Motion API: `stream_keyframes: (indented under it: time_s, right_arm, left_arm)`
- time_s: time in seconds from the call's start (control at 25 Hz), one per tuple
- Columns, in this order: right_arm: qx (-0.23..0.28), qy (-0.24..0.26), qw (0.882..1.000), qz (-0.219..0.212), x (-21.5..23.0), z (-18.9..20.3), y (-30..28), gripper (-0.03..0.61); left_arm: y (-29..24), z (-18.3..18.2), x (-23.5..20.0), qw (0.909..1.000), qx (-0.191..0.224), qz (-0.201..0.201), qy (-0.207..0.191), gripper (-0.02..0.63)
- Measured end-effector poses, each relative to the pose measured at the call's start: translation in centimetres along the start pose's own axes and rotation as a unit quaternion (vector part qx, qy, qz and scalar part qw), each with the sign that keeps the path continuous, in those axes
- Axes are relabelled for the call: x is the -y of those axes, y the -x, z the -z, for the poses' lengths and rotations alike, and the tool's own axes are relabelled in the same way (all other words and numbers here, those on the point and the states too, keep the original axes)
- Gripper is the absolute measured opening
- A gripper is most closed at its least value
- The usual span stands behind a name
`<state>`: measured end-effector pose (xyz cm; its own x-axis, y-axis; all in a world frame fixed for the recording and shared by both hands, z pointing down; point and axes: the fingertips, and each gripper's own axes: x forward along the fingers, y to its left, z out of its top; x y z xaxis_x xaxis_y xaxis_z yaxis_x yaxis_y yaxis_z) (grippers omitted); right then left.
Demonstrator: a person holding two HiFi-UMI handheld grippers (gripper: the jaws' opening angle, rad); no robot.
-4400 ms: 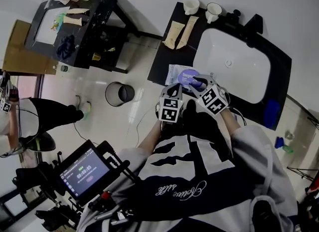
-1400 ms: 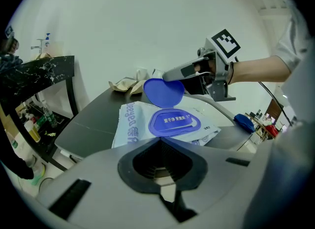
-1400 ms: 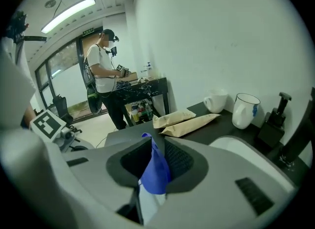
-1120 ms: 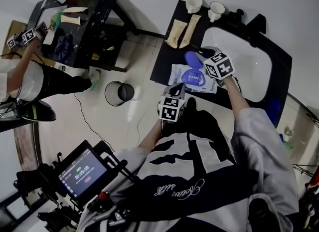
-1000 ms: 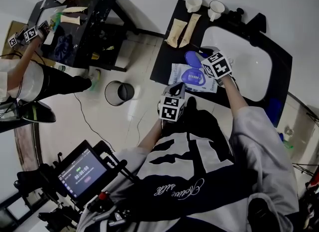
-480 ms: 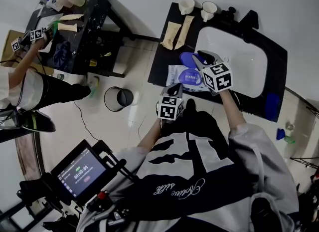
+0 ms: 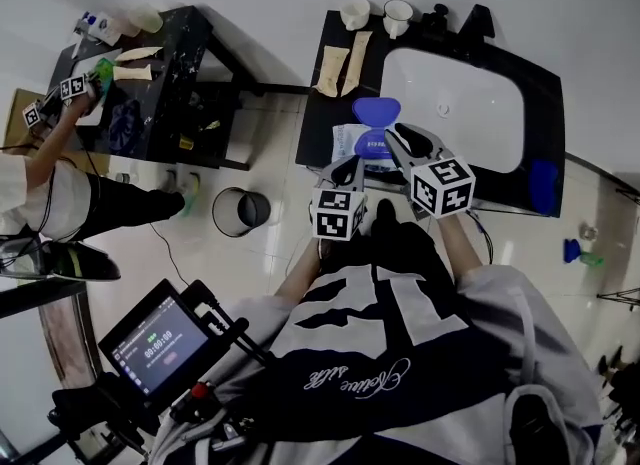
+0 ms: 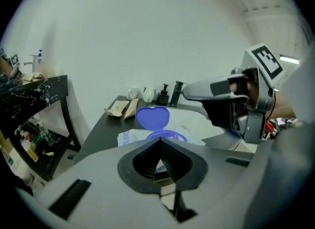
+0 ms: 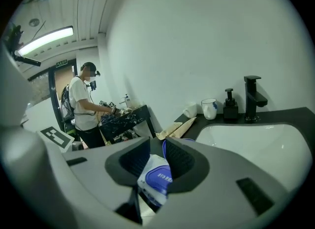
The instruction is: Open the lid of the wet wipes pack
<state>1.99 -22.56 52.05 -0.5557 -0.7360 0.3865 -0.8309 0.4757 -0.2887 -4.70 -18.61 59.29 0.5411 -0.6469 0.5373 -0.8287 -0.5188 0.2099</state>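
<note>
Now the blue lid (image 7: 376,111) stands up on the wet wipes pack (image 7: 345,141). The left gripper (image 7: 351,164) is closed on nothing. The right gripper (image 7: 399,136) is a little open.

— Anything legible?
— Hardly. The white print on the wipes pack (image 9: 158,178), just beyond the right tool (image 9: 157,149), is blurred. Behind that tool, the shirt (image 7: 350,383) has cursive writing and the screen (image 7: 150,338) has digits, both too small to read.
</note>
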Motion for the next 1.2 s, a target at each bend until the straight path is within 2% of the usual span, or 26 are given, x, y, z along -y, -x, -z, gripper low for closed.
stream_keyframes:
  time_s: [0.16, 0.32, 0.6, 0.76, 0.92, 1.2]
  right_arm:
    - [0.022, -0.016, 1.0, 0.014, -2.8, -0.8, 3.5, 0.089]
    - [0.048, -0.025, 0.998, 0.043, -4.3, -0.6, 6.0, -0.002]
    - [0.057, -0.032, 0.996, 0.055, -6.3, 0.8, 9.8, -0.002]
    - [0.055, -0.028, 0.997, 0.05, -6.5, 1.2, 11.6, -0.002]
    - [0.055, -0.026, 0.998, 0.024, -6.7, 1.5, 14.2, -0.002]
    - [0.044, -0.015, 0.999, -0.012, -7.5, 0.9, 14.7, -0.002]
  left_arm:
    - [4.2, -3.3, 2.4, 0.9987, 0.047, 0.021, -0.002, -0.002]
    - [7.2, -4.9, 4.5, 0.9955, 0.082, 0.046, -0.008, -0.002]
    - [10.7, -5.5, 7.8, 0.9904, 0.119, 0.071, -0.001, -0.002]
    - [11.3, -5.5, 9.7, 0.9901, 0.125, 0.063, -0.01, -0.002]
    - [12.1, -5.2, 12.4, 0.9898, 0.136, 0.04, -0.005, -0.002]
    - [12.9, -6.1, 13.3, 0.9882, 0.153, 0.003, 0.008, -0.002]
